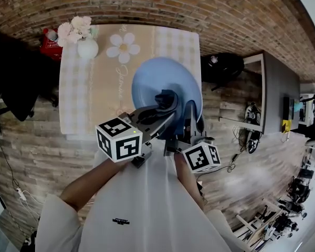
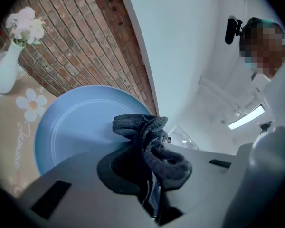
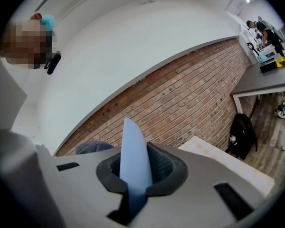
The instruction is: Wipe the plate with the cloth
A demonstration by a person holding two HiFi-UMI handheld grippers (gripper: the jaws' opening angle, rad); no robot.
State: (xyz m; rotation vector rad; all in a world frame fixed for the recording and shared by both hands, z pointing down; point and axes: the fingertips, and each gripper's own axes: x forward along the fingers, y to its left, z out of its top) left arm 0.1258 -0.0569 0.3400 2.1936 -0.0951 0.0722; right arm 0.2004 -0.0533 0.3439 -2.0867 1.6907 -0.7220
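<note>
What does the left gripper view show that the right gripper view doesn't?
Only the left gripper view: the blue plate's broad face, the dark cloth bunched between the left gripper's jaws, and a white vase of flowers. Only the right gripper view: the plate edge-on, clamped in the right gripper, plus a black backpack. Both: the plate and the brick wall.

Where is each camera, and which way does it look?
Head view: on the person's head, looking down at table, plate, arms, left gripper, right gripper.
Left gripper view: on the left gripper, facing the plate; jaws shut on the cloth.
Right gripper view: on the right gripper, facing a brick wall; jaws shut on the plate's edge.
All three show the plate.
</note>
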